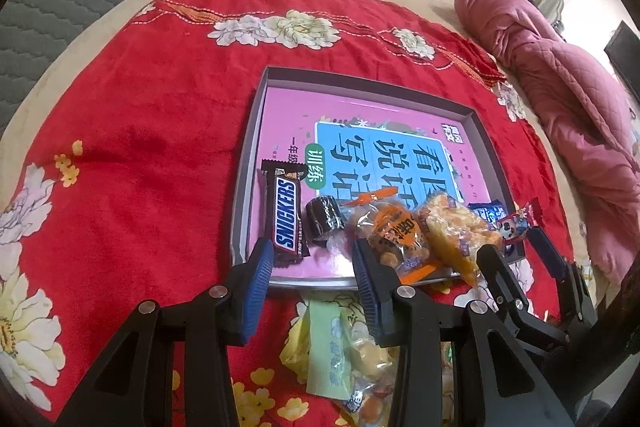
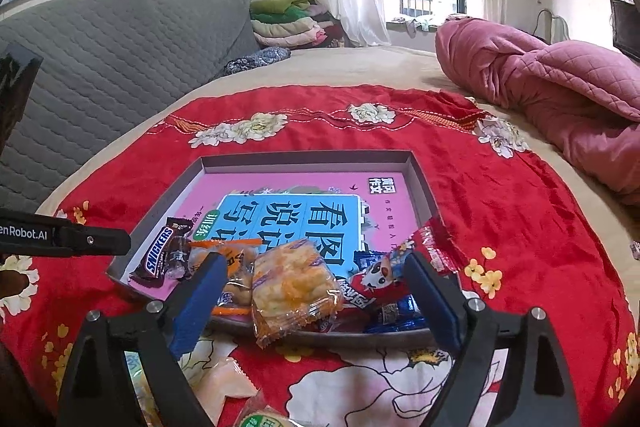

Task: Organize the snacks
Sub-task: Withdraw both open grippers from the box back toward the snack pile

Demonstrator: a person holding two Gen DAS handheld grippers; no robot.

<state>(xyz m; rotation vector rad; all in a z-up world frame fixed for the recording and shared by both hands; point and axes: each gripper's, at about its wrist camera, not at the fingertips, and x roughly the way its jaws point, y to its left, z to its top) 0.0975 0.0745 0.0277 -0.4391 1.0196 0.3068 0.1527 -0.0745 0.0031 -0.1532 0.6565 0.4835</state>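
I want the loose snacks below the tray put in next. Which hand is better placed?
Probably the left. Its tongs hang open right above the pale green packet lying on the red cloth, just short of the tray. The right tongs stand open over the tray's near edge.

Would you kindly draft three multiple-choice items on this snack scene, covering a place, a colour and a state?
1. Where does the Snickers bar lie?
A. At the left end of the snack row in the box
B. On the pink quilt
C. Under the window

2. What colour is the cloth under the box?
A. Green
B. Red
C. White

3. How is the right claw?
A. Shut on a bottle
B. Out of view
C. Open

Answers: 1 A, it lies inside the box's left wall; 2 B, red with flowers; 3 C, its pads stand wide apart, pressing nothing.
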